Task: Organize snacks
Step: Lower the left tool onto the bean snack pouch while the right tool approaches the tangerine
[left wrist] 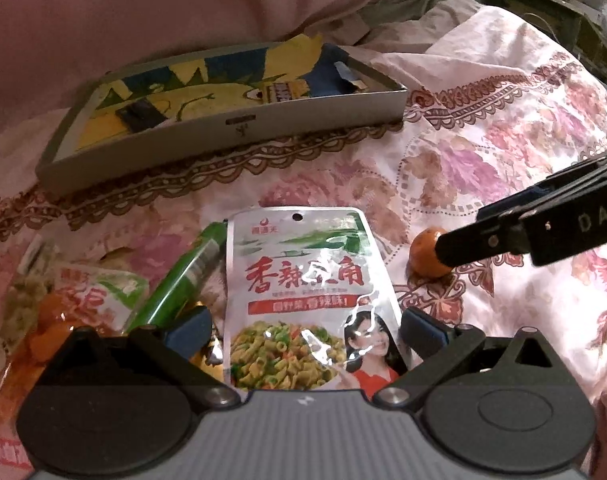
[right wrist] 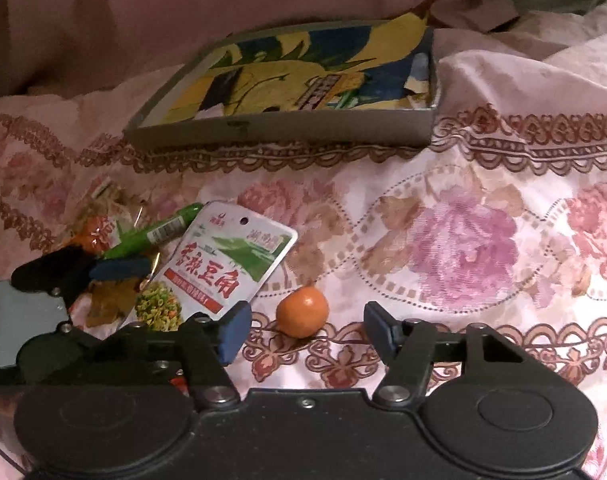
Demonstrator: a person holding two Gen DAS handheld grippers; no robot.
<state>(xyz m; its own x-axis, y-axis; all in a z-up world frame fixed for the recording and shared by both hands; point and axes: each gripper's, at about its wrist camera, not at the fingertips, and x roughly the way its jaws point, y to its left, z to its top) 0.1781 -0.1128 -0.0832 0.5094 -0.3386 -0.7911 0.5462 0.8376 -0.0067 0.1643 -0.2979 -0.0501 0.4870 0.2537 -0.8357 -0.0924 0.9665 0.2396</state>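
Two hand-held grippers were spread wide short of the box point(right wrist: 283, 130): left hand-held gripper point(left wrist: 305, 330) straddling the snack packet point(left wrist: 303, 280), right hand-held gripper point(right wrist: 307, 330) framing the orange point(right wrist: 302, 311), each apparently needing to close next.

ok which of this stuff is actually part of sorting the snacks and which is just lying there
Part of the job:
- silver bean snack pouch, between the open left claw
- green stick pack
- small orange pouch
- orange fruit, ahead of the open right claw
- shallow cardboard box

Just lying about:
- floral bedsheet
- pink quilt
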